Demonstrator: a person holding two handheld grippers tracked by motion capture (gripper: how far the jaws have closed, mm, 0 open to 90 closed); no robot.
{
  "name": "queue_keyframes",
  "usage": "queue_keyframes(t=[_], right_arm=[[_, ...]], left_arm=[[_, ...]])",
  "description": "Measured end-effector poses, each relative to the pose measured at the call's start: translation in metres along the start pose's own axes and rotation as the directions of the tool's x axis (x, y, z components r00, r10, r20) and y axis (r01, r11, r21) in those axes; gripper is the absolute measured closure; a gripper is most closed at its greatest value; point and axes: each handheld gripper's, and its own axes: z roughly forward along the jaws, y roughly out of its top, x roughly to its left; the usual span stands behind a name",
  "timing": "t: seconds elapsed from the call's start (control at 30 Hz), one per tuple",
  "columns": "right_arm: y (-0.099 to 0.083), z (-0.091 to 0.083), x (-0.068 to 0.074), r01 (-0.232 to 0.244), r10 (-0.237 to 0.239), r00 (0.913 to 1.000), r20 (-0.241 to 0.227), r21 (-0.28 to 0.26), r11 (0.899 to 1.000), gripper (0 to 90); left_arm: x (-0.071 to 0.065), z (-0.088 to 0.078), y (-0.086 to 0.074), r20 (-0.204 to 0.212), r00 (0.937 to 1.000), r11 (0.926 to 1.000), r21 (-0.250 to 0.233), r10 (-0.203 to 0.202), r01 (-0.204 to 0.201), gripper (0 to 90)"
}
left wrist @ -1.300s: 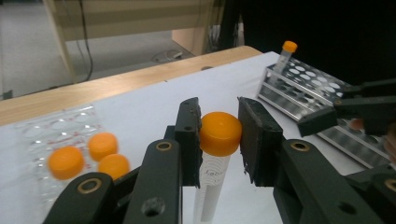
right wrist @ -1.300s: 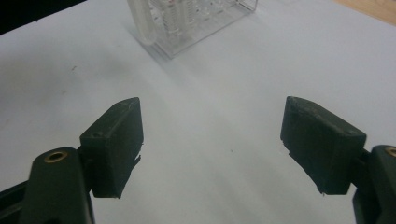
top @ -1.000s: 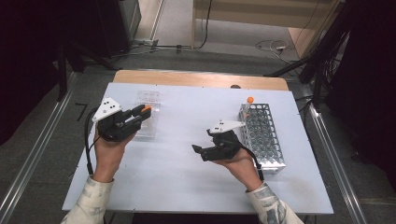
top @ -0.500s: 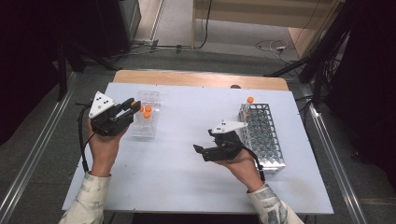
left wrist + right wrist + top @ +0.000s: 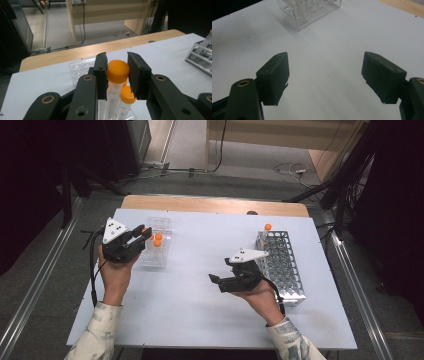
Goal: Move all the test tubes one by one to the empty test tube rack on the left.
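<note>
- Left gripper (image 5: 144,233) at the left of the tabletop (image 5: 200,320), over the clear plastic rack (image 5: 155,251); clamped on an orange-capped tube (image 5: 117,71), jaws pressed against either side of its cap in the left gripper view.
- Held tube upright, its clear graduated body running down between the jaws toward the clear rack below.
- Second orange-capped tube (image 5: 127,95) standing in the same rack, just beside and lower than the held one.
- In the high view, orange caps (image 5: 158,240) showing at the near end of the clear rack, right next to the left gripper's tip.
- Right gripper (image 5: 216,282) near the middle of the tabletop, well apart from the clear rack; jaws wide apart with nothing between them, bare white surface below in the right gripper view.
- Right gripper pointing leftward across the tabletop, toward the clear rack (image 5: 309,12) seen farther off at the top of its own view.
- Metal grid rack (image 5: 280,262) lying at the right side of the tabletop, just beside the right hand (image 5: 260,297).
- One orange cap (image 5: 268,226) at the far end of the metal rack.
- Left hand (image 5: 116,275) gripping the left gripper from below, a black cable (image 5: 93,270) trailing beside the wrist.
- Wooden strip (image 5: 215,205) along the far edge of the tabletop.
</note>
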Motion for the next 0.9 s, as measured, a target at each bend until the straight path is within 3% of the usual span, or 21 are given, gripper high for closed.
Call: queue_keyframes(t=[0.3,0.7,0.9], right_arm=[[0.0,-0.001,0.0,-0.004,0.004,1.0,0.0,0.003,1.0,20.9],[0.0,-0.001,-0.001,-0.007,0.007,1.0,0.002,0.003,1.0,21.0],[0.0,-0.002,-0.001,-0.009,0.009,1.0,0.002,0.001,1.0,21.1]], left_arm=[[-0.003,0.006,-0.008,-0.011,0.9996,0.9988,0.042,0.025,-0.025,69.9],[-0.002,0.005,-0.011,-0.01,0.9999,0.9981,0.061,0.014,-0.013,68.9],[-0.001,0.004,-0.011,-0.005,1.0,0.9986,0.053,0.009,-0.008,57.8]])
